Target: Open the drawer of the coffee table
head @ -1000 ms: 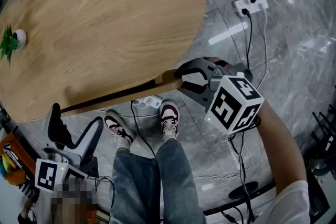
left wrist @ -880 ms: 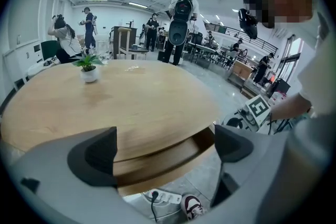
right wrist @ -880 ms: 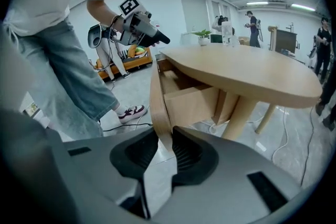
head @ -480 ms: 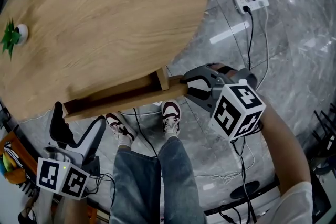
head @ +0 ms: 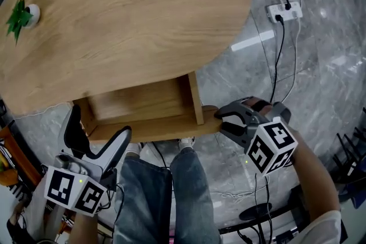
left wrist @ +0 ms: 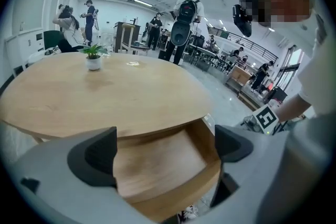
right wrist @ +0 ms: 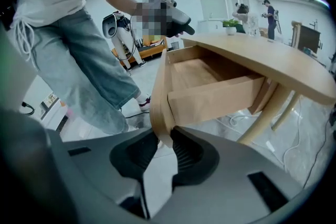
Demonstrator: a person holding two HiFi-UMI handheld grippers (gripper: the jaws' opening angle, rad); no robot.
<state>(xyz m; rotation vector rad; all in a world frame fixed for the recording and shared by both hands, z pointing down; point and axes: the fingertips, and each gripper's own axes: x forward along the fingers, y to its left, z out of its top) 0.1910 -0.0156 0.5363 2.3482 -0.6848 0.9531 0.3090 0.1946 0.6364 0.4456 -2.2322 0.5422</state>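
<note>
Drawer (head: 140,103) stands out from under the table (head: 131,26) edge. Right gripper (head: 221,121) is clamped on the right end of its front panel, where the panel overhangs the side wall. Left gripper (head: 98,124) has jaws apart, nothing gripped, near the front's left corner. Legs (head: 171,191) are just beside the front. Floor to the right is open, power strip (head: 284,10) well apart.

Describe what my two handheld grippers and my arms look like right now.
Both the left gripper and the right gripper have light grey moulded bodies with two curved fingers and dark pads, which are ribbed on the right one. Each carries a white cube printed with black square markers. The right arm wears a white short sleeve, and the legs are in blue jeans.
</note>
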